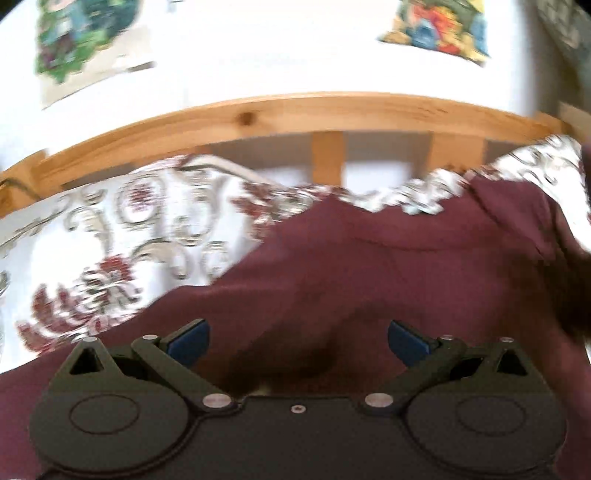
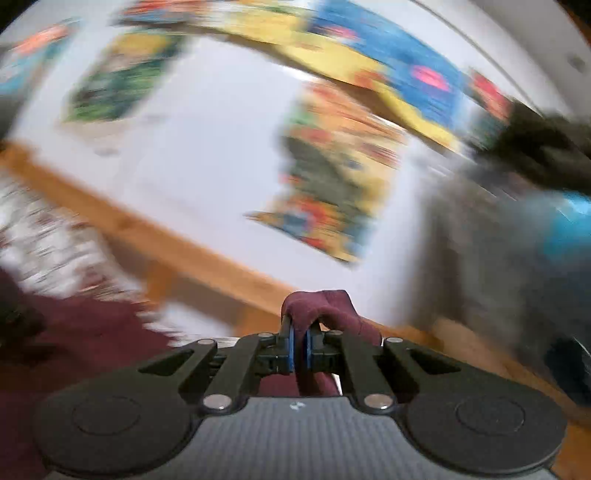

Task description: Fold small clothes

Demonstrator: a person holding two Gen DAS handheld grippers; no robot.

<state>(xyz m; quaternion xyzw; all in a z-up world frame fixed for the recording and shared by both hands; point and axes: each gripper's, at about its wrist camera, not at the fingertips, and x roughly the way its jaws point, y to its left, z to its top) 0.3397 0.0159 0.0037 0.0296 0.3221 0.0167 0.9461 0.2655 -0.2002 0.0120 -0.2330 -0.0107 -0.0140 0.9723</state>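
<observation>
Fingers first: my right gripper [image 2: 300, 349] has its blue pads [image 2: 291, 349] clamped on a bunched fold of the maroon garment [image 2: 317, 308], the cloth bulging out just past the fingertips and trailing back beneath them. On my left gripper [image 1: 298, 341] the jaws stand wide with nothing pinched – the same maroon garment [image 1: 388, 258] lies spread below and ahead of those fingers, over a floral bedcover [image 1: 110, 236]. Beyond the left fingertips I see a wooden bed rail [image 1: 280, 110] and a white wall [image 1: 277, 51] with colourful pictures [image 1: 436, 27]. Past the right fingers everything is heavily blurred – rail [image 2: 184, 243], wall and pictures are all I can make out
</observation>
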